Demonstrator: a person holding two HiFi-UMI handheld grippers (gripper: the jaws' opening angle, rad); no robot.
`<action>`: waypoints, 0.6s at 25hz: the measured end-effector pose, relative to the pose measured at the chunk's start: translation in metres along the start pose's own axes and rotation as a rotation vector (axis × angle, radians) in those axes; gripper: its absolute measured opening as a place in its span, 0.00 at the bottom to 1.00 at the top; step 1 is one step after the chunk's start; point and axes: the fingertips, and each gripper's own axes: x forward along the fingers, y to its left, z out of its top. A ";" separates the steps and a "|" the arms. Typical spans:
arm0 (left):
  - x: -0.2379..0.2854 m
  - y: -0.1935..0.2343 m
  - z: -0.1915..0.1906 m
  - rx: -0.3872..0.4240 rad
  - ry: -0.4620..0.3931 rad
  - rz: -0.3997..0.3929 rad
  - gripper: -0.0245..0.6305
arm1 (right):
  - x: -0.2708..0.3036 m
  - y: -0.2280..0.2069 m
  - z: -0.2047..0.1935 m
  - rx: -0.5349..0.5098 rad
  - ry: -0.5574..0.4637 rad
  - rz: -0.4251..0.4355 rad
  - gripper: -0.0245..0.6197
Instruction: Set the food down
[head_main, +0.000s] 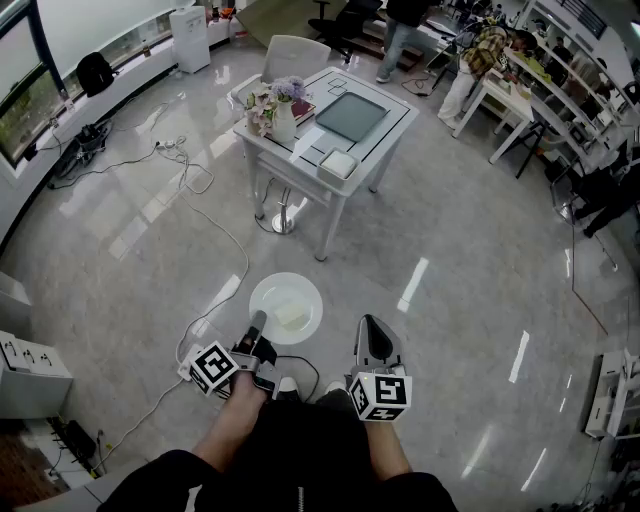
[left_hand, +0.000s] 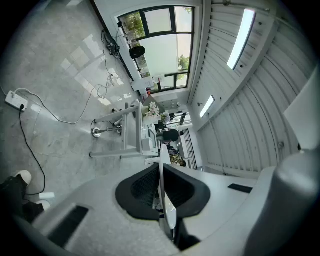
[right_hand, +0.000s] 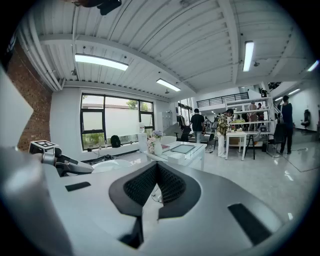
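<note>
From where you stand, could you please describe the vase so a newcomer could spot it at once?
Look for the white table on the glossy grey floor ahead. On its left end, beside the dark tray, stands a white vase; it alone holds pink and purple flowers.

Two hand-held grippers held out ahead, side by side and close to level.
The left hand-held gripper is rolled onto its side, its jaws clamped on the near rim of a plate, with the left forearm stretched forward behind it. The right hand-held gripper sits just to the right, apart from it, jaws pressed together on nothing, at the end of the right forearm.
</note>
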 end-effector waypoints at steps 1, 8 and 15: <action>0.000 0.001 0.001 -0.001 0.002 0.000 0.07 | 0.000 0.001 0.000 0.003 -0.002 0.000 0.05; 0.001 0.003 0.001 -0.005 0.024 0.004 0.07 | -0.004 0.011 0.003 0.024 -0.027 0.012 0.05; 0.005 0.007 -0.003 -0.005 0.053 0.013 0.07 | -0.009 0.011 -0.010 0.050 0.003 -0.004 0.05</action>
